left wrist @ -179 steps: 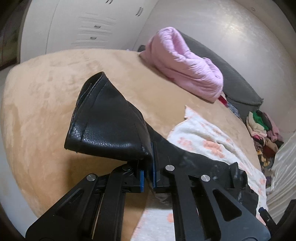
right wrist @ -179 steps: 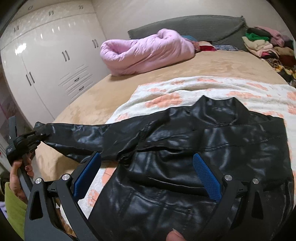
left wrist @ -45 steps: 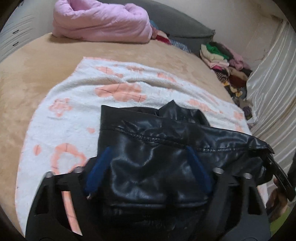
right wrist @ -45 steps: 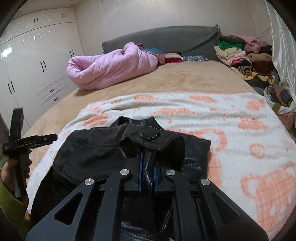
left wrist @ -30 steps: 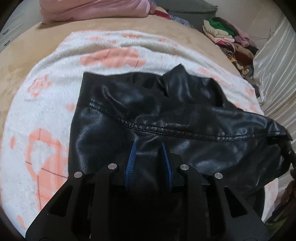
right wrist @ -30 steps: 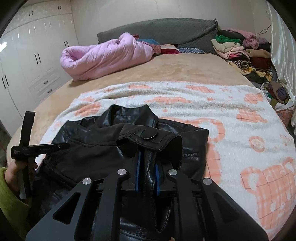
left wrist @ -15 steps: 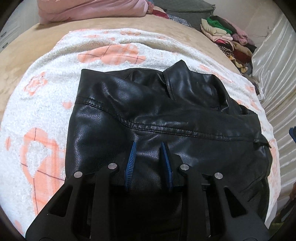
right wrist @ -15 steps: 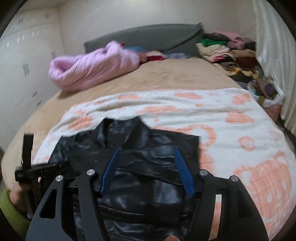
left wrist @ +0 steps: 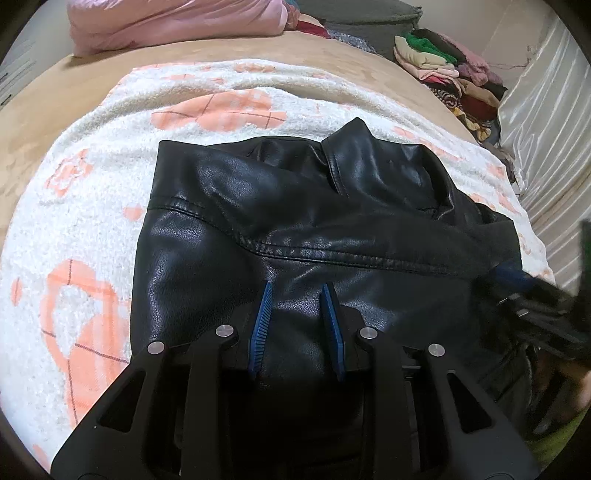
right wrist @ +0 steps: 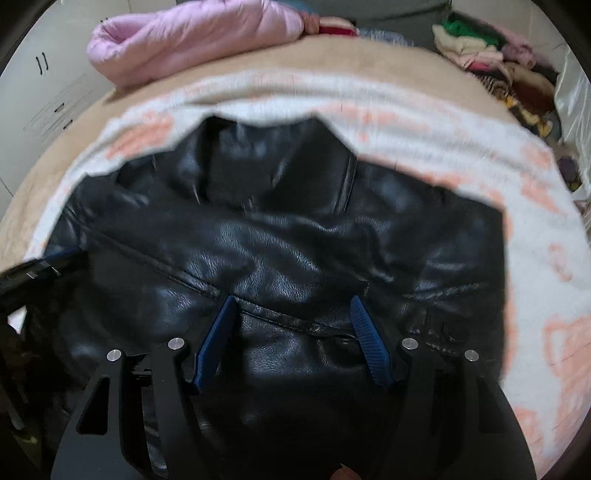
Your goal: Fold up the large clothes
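Observation:
A black leather jacket (left wrist: 295, 206) lies on a white blanket with orange prints (left wrist: 92, 221), both sleeves folded across its body, collar pointing away. It also fills the right wrist view (right wrist: 280, 236). My left gripper (left wrist: 297, 295) hovers just over the jacket's near part, its blue pads a small gap apart and nothing between them. My right gripper (right wrist: 291, 306) is open wide above the jacket's near middle and empty. The right gripper shows blurred at the right edge of the left wrist view (left wrist: 535, 306); the left one shows at the left edge of the right wrist view (right wrist: 40, 269).
The blanket lies on a tan bed (left wrist: 44, 96). A pink quilt (left wrist: 177, 22) is bundled at the head of the bed by a grey headboard. A pile of clothes (left wrist: 447, 70) sits far right. White wardrobes (right wrist: 40, 70) stand on the left.
My right gripper let go of the folded sleeve, opened wide and dropped low over the jacket. My left gripper stays slightly open over the jacket's near part.

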`<state>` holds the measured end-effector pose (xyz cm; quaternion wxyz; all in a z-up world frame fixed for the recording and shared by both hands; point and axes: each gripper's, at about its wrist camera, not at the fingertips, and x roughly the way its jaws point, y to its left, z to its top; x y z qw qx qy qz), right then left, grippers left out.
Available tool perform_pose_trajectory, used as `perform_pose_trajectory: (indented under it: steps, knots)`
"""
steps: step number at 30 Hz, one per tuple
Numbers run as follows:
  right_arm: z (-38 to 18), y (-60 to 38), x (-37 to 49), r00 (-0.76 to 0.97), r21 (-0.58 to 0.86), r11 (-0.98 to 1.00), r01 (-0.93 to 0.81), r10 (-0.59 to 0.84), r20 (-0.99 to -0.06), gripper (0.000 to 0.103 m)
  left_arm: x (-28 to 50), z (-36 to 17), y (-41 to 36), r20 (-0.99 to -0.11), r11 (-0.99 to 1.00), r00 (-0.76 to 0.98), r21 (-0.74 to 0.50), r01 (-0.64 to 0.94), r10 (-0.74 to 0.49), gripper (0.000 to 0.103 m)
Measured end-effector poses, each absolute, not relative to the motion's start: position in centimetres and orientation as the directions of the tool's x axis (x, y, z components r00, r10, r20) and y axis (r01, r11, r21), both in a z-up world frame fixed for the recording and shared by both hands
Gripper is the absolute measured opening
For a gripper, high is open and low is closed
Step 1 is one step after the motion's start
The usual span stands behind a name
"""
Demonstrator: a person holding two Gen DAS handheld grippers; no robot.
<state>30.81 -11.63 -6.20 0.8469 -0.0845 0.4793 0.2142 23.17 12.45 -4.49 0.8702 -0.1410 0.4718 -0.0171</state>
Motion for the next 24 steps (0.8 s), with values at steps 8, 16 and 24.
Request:
perform_pose_trajectory:
  steps: [8, 16, 24]
  knots:
    - [-3.7, -12.9, 28.7, 0.511, 0.092, 0.877, -0.471, 0.357, -0.782, 0.067, 22.5, -3.4, 12.2, -0.794, 0.960, 0.587, -0.263, -0.094, -0.160, 0.023]
    - [0.1, -15.4, 25.4, 0.561, 0.140, 0.868, -0.476, 0.422, -0.712, 0.072, 20.6, -0.8, 10.5, -0.769, 0.967, 0.617, -0.250, -0.045, -0.170, 0.046]
    - [1.0, -16.5, 23.2, 0.575, 0.163, 0.860, -0.483, 0.452, -0.682, 0.075, 18.6, -0.2, 9.1, -0.774, 0.967, 0.599, -0.253, 0.004, -0.205, 0.053]
